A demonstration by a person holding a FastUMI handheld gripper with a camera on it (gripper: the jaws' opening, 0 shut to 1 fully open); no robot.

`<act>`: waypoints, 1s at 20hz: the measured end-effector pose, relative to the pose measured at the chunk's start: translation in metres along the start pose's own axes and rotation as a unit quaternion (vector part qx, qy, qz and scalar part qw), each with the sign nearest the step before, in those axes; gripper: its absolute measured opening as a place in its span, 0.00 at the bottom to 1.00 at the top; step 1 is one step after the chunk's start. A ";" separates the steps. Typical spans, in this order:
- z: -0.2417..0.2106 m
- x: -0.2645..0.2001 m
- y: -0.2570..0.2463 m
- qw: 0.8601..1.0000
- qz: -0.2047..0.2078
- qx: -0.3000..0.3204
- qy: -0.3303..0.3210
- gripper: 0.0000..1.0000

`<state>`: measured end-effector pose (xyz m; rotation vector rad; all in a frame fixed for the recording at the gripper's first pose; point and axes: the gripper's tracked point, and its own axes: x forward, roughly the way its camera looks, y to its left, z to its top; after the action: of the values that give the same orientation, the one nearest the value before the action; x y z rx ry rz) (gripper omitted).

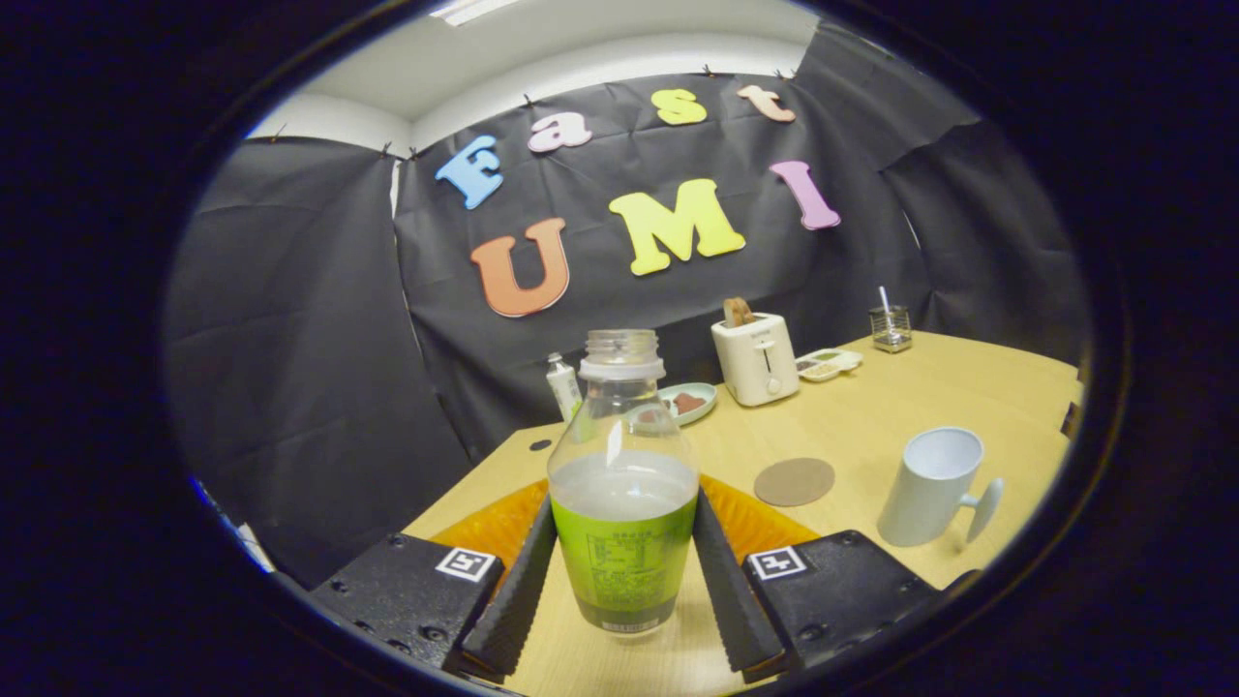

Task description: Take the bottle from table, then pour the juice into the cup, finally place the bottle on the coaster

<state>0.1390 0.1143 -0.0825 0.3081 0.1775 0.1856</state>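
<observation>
An uncapped clear bottle (623,503) with a green label and pale juice up to its shoulder stands upright between my fingers. Both pads (528,581) press against its sides, so the gripper (624,499) is shut on it. Whether its base rests on the table (871,416) or hangs just above, I cannot tell. A round brown coaster (794,481) lies beyond the right finger. Right of the coaster stands a white cup (929,489), its handle pointing right.
An orange mat (489,528) lies under and behind the bottle. Farther back are a small white bottle (563,384), a plate (689,402) of food, a white toaster (755,358), a small tray (829,364) and a glass jar (890,327).
</observation>
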 end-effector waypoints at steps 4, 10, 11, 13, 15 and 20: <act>0.018 -0.008 -0.008 0.996 0.020 0.088 -0.004 0.80; 0.030 -0.015 -0.017 0.979 0.050 0.196 0.012 0.80; 0.036 -0.015 -0.021 0.974 0.056 0.220 0.006 0.80; 0.043 -0.017 -0.026 0.961 0.068 0.269 -0.001 0.80; 0.047 -0.020 -0.033 0.950 0.075 0.303 -0.002 0.79; 0.062 -0.015 -0.044 0.915 0.089 0.392 -0.011 0.79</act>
<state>0.1432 0.0525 -0.0360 1.1316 0.1966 0.2863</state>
